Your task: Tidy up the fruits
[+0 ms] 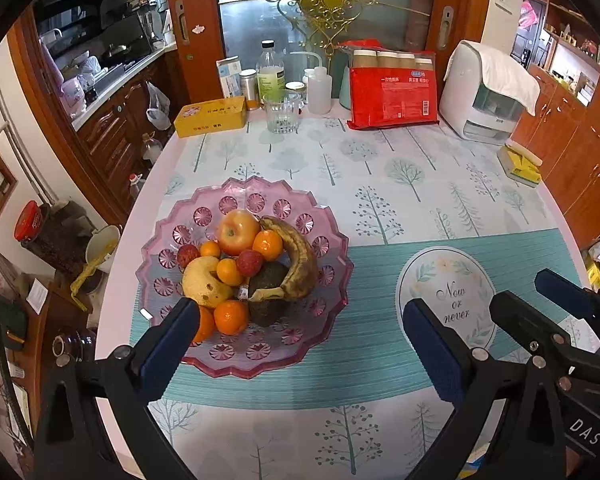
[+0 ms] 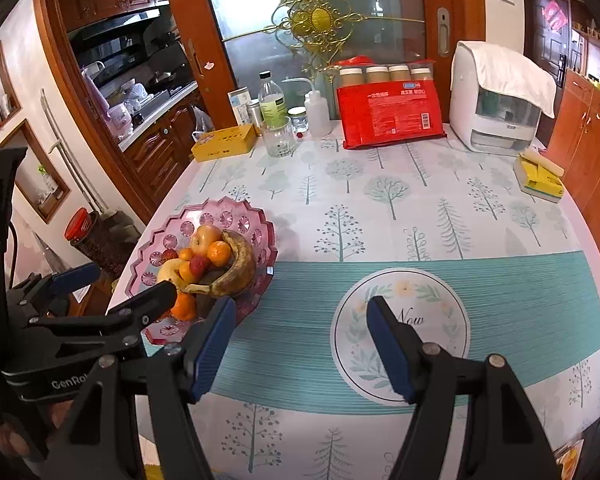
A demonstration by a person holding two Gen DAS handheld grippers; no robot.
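A pink glass fruit plate (image 1: 260, 200) stands on the table's left side, and shows again in the right wrist view (image 2: 236, 216). Piled on it are an apple (image 1: 238, 232), a browned banana (image 1: 300, 260), a yellow pear (image 1: 204, 280), a dark avocado (image 1: 268, 296), several small oranges (image 1: 231, 316) and red round fruits (image 1: 249, 263). My left gripper (image 1: 300, 308) hovers open over the plate's near edge, with nothing between its fingers. My right gripper (image 2: 300, 306) is open and empty above the teal mat, to the right of the plate. Each gripper appears at the other view's edge.
Along the table's far edge stand a yellow box (image 1: 211, 116), a drinking glass (image 1: 282, 114), bottles (image 1: 270, 76), a red package (image 1: 392, 96) and a white appliance (image 1: 484, 92). A yellow sponge pack (image 1: 520, 166) lies at the right edge. The teal mat carries a round print (image 1: 446, 296).
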